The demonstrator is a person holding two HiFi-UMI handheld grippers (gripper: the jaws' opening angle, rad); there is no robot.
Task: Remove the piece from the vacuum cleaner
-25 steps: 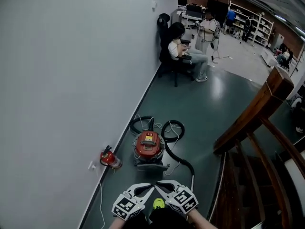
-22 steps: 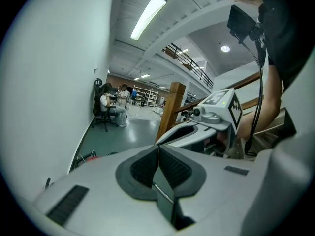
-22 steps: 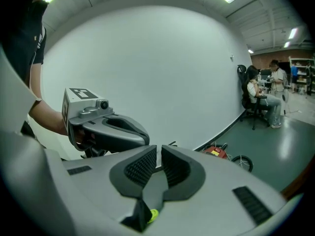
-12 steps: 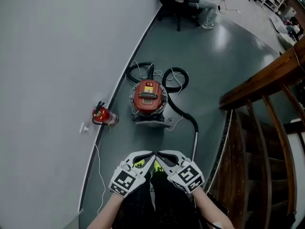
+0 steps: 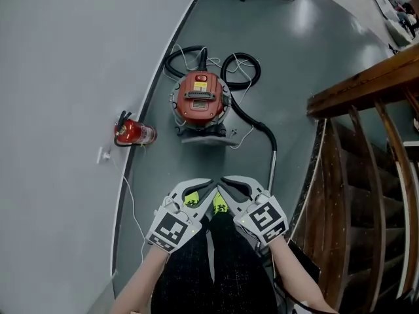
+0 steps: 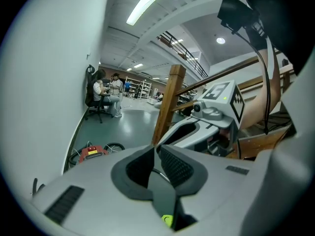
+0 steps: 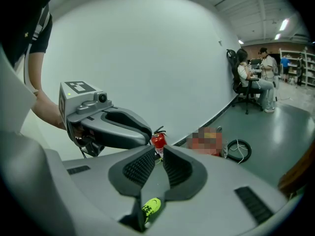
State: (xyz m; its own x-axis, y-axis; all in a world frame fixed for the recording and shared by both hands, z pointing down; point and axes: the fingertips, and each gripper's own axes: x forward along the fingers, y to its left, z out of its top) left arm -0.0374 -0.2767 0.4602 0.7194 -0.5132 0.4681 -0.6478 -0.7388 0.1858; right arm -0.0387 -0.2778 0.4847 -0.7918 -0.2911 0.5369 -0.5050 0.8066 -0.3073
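Observation:
The red canister vacuum cleaner (image 5: 200,97) sits on the dark floor by the wall. Its black hose (image 5: 241,67) loops behind it and runs to a metal wand (image 5: 272,169) lying on the floor. It shows small in the left gripper view (image 6: 91,152). My left gripper (image 5: 211,183) and right gripper (image 5: 220,180) hover side by side above my legs, well short of the vacuum. Both pairs of jaws are opening by a narrow slit, with nothing between them, as seen in the left gripper view (image 6: 156,149) and the right gripper view (image 7: 158,151).
A red fire extinguisher (image 5: 134,133) lies against the grey wall (image 5: 65,77), left of the vacuum. A white cable (image 5: 127,201) runs along the wall's foot. A wooden stair railing (image 5: 366,84) rises at the right. People sit far down the hall (image 7: 251,77).
The head view has tipped downward, so the vacuum now sits higher and nearer in the frame. Both grippers have risen in the view, and their tips have parted slightly.

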